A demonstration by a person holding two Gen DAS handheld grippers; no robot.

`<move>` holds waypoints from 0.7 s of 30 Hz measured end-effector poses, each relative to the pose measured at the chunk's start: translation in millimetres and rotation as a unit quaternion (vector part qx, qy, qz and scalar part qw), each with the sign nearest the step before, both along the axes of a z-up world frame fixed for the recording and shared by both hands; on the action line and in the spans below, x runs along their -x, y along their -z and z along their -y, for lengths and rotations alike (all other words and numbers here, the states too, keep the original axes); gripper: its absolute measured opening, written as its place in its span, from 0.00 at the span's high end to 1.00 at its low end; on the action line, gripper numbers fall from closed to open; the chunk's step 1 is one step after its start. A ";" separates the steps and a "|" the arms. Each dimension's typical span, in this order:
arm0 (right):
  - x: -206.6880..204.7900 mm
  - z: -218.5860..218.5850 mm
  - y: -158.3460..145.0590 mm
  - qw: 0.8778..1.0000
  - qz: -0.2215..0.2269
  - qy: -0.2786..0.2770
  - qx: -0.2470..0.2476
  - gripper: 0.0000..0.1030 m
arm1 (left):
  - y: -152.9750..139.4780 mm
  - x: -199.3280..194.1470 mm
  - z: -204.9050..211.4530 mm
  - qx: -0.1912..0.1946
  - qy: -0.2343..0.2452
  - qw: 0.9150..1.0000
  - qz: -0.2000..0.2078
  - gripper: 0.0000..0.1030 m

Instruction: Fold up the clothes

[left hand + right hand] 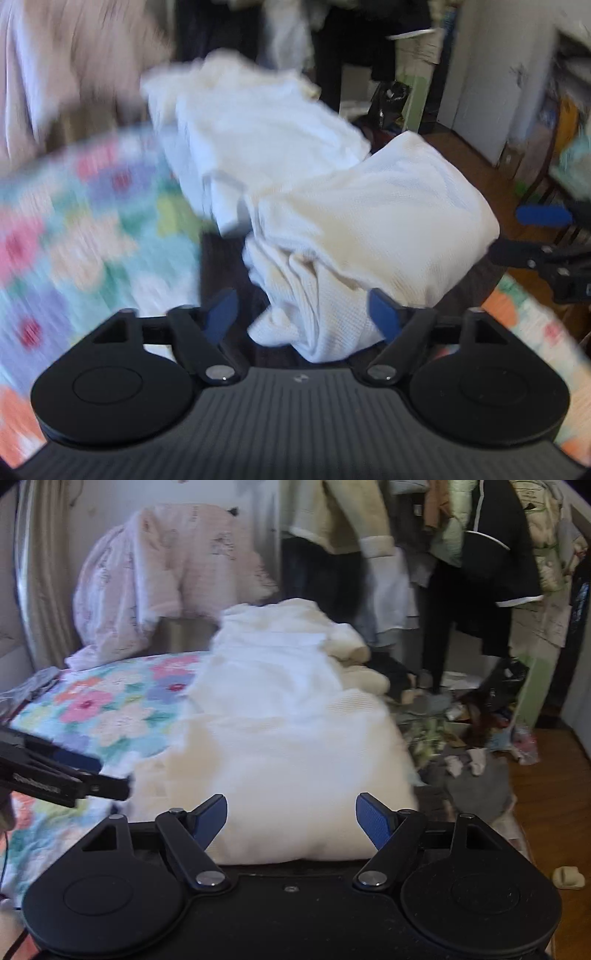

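Note:
A white knit garment (369, 229) lies bunched and partly folded on the flowered bedspread (74, 236). My left gripper (304, 315) is open, its blue pads on either side of the garment's crumpled near end. The right gripper (539, 236) shows at the right edge of the left wrist view, at the garment's side. In the right wrist view the same garment (288, 753) fills the middle, and my right gripper (291, 821) is open with the cloth's near edge between its fingers. The left gripper (85, 775) comes in from the left, at the cloth's left edge.
More white and cream clothes (288, 642) are piled behind the garment. A pink quilt (162, 572) hangs over the headboard. Clothes hang on a rack (461, 546) at the right. Loose items litter the wooden floor (546, 782) beside the bed.

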State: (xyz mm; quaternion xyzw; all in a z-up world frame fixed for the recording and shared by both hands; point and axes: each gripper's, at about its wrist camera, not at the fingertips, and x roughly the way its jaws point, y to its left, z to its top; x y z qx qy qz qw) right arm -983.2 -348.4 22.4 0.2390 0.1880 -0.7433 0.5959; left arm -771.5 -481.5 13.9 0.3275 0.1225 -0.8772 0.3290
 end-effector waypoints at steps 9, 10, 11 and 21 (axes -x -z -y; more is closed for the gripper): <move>-41.2 -26.8 -18.3 0.999 -0.017 0.005 -0.048 0.20 | -20.7 -4.7 -59.3 0.037 0.035 0.998 0.023 0.00; -42.7 -32.0 -19.8 0.999 -0.012 0.008 -0.048 0.18 | -19.7 -3.7 -63.6 0.030 0.048 0.998 0.029 0.00; -45.7 -39.4 -20.1 0.999 -0.006 0.008 -0.048 0.17 | -18.5 -2.5 -67.2 0.021 0.055 0.998 0.031 0.00; -43.5 -65.4 -16.8 0.998 0.012 0.031 -0.061 0.16 | -3.5 8.4 -97.6 0.006 0.101 0.992 0.072 0.00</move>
